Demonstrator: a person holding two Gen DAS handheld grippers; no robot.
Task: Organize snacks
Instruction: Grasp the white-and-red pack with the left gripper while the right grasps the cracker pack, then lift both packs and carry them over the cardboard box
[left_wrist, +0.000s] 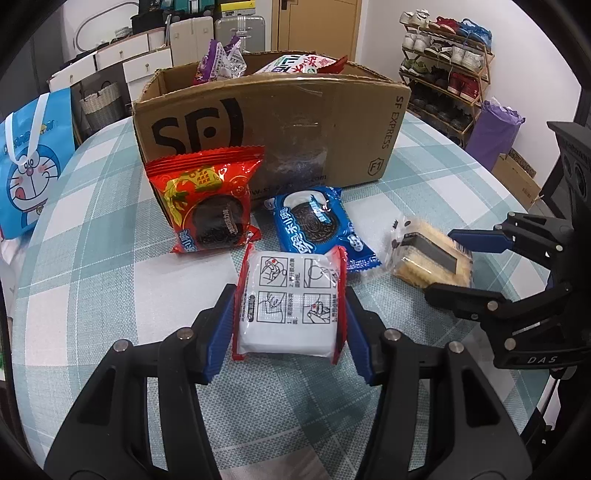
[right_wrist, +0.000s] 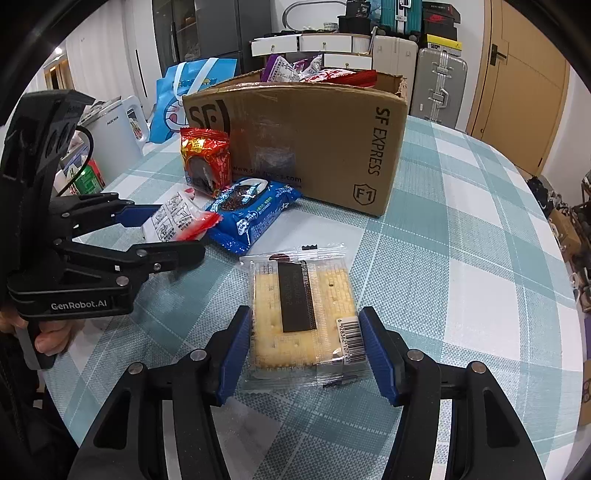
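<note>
A white snack packet (left_wrist: 288, 314) with red end seals lies flat on the checked tablecloth, and my left gripper (left_wrist: 290, 290) is shut on it, a blue pad against each side. Seen from the right wrist, that left gripper (right_wrist: 173, 232) holds the same white packet (right_wrist: 173, 218). My right gripper (right_wrist: 304, 312) is shut on a clear-wrapped cracker packet (right_wrist: 332, 291); the left wrist view shows this right gripper (left_wrist: 441, 260) around the cracker packet (left_wrist: 424, 258). A red Oreo pack (left_wrist: 207, 199) leans on the open cardboard box (left_wrist: 295, 122). A blue Oreo pack (left_wrist: 317, 229) lies in front.
Several snack bags stick out of the box top (right_wrist: 317, 75). A blue cartoon bag (left_wrist: 29, 166) and a white kettle (right_wrist: 118, 129) stand at the table's left. A shoe rack (left_wrist: 443, 74) and suitcases (right_wrist: 436, 85) stand beyond. A person's hand (right_wrist: 51, 336) grips the left handle.
</note>
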